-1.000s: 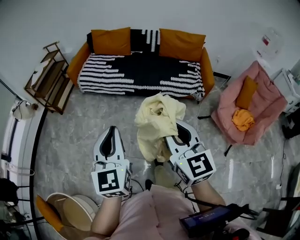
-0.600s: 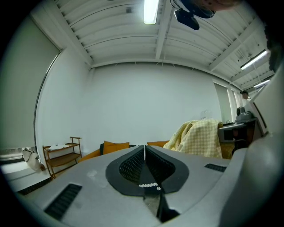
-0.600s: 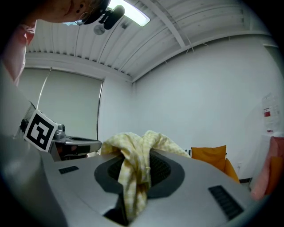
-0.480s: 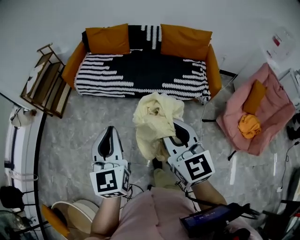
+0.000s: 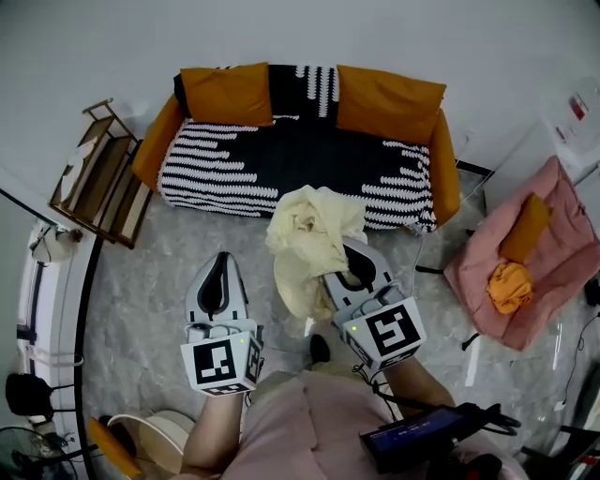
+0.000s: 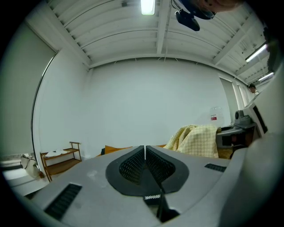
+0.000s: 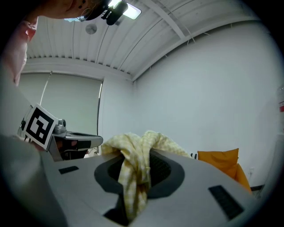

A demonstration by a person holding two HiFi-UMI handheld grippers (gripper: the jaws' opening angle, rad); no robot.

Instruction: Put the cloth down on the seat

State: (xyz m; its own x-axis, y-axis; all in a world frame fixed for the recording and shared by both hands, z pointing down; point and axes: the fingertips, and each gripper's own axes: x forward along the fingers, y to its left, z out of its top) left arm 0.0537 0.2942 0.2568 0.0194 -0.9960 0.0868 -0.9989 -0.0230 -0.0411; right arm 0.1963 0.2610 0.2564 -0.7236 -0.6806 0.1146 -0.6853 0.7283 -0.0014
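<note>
My right fingers (image 7: 167, 175) are squeezing the soft yellow checked cloth (image 5: 314, 234). My left fingers (image 6: 131, 166) are pressing together, empty. The black-and-white striped sofa seat (image 5: 309, 159) ahead is getting closer, so I'm nearly reaching it.

Plain white wall (image 5: 375, 37), grey marbled floor (image 5: 141, 300). Orange sofa with black-and-white striped cover (image 5: 300, 164) against the wall, two orange back cushions (image 5: 225, 94) on it. Wooden slatted shelf rack (image 5: 94, 178) left of sofa. Pink padded armchair (image 5: 567, 234) at right, small orange pillow (image 5: 525, 228) on it. White ribbed ceiling (image 6: 111, 40), fluorescent tube light (image 6: 147, 6) lit.
</note>
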